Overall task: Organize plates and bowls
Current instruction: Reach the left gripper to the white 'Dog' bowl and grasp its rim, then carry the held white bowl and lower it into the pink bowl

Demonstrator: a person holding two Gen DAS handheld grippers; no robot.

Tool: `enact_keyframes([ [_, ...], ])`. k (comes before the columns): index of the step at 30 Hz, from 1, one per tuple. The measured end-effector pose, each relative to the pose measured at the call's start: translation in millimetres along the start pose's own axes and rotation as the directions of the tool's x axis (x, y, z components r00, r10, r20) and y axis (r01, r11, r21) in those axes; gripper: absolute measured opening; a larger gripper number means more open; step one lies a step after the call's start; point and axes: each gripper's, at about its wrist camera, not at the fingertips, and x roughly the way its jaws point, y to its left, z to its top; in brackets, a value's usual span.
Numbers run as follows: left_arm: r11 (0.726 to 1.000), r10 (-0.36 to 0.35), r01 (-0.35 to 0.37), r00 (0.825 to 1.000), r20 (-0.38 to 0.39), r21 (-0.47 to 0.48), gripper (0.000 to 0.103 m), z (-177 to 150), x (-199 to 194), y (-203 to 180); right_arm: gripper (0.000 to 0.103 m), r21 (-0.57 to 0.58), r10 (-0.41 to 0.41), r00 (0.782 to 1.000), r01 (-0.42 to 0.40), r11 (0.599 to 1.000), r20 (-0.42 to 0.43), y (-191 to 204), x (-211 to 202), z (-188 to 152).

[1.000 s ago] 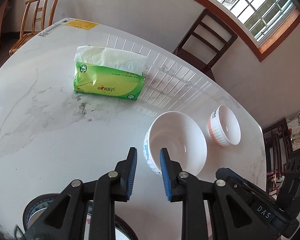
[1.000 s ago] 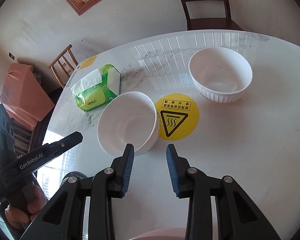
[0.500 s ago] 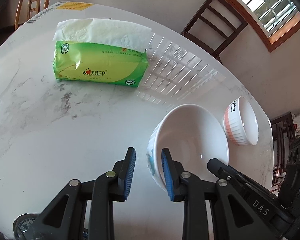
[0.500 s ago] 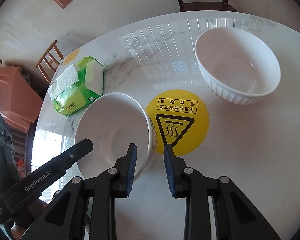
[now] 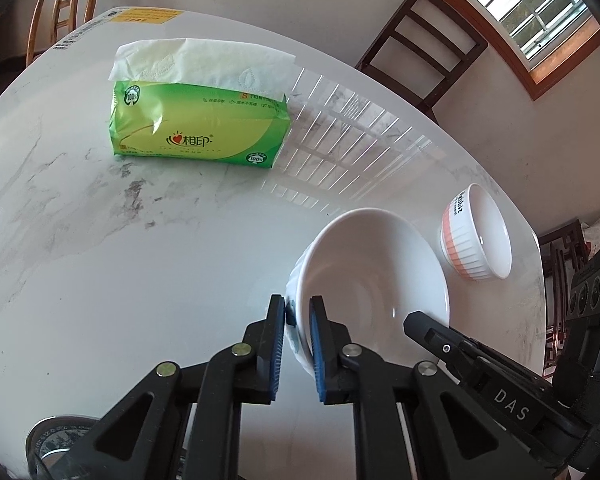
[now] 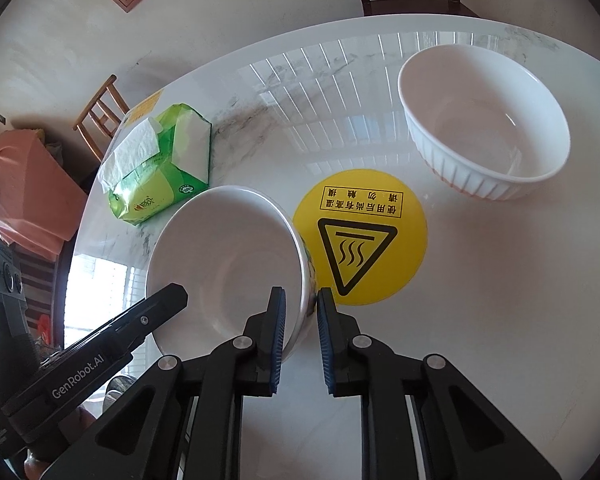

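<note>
A: Item one, left side?
B: Green tissue pack (image 5: 199,128), far left of the marble table (image 5: 100,264), well apart from the bowls.
A: Centre?
B: Plain white bowl (image 5: 374,276). My left gripper (image 5: 298,344) jaws are closing on its near-left rim; my right gripper (image 6: 302,336) jaws are closing on the opposite rim, beside the yellow warning sticker (image 6: 360,236).
A: Right?
B: Ribbed bowl (image 6: 484,136), standing free.
</note>
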Motion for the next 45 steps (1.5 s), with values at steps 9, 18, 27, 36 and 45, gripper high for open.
enact_keyframes([
  [9,1.0,0.003,-0.003,1.0,0.013,-0.014,0.012,-14,-13,1,0.016,-0.028,0.022,1.0,-0.022,0.999,-0.015,8,-10,-16],
  [18,1.0,0.003,-0.003,1.0,0.022,-0.009,0.012,-25,-27,-8,0.016,-0.058,0.025,1.0,-0.025,0.998,0.006,12,-32,-28],
  [27,1.0,-0.001,0.0,0.999,0.05,0.013,0.013,-40,-50,-21,0.016,-0.089,0.043,0.999,-0.04,0.995,0.032,16,-58,-41],
  [36,0.998,-0.004,-0.001,0.996,0.086,0.058,0.013,-54,-78,-41,0.016,-0.114,0.041,0.997,-0.033,0.993,0.068,16,-91,-54],
  [45,0.998,-0.023,0.017,0.995,0.096,0.062,0.013,-76,-98,-51,0.016,-0.11,0.062,0.996,-0.055,0.992,0.056,7,-110,-68],
])
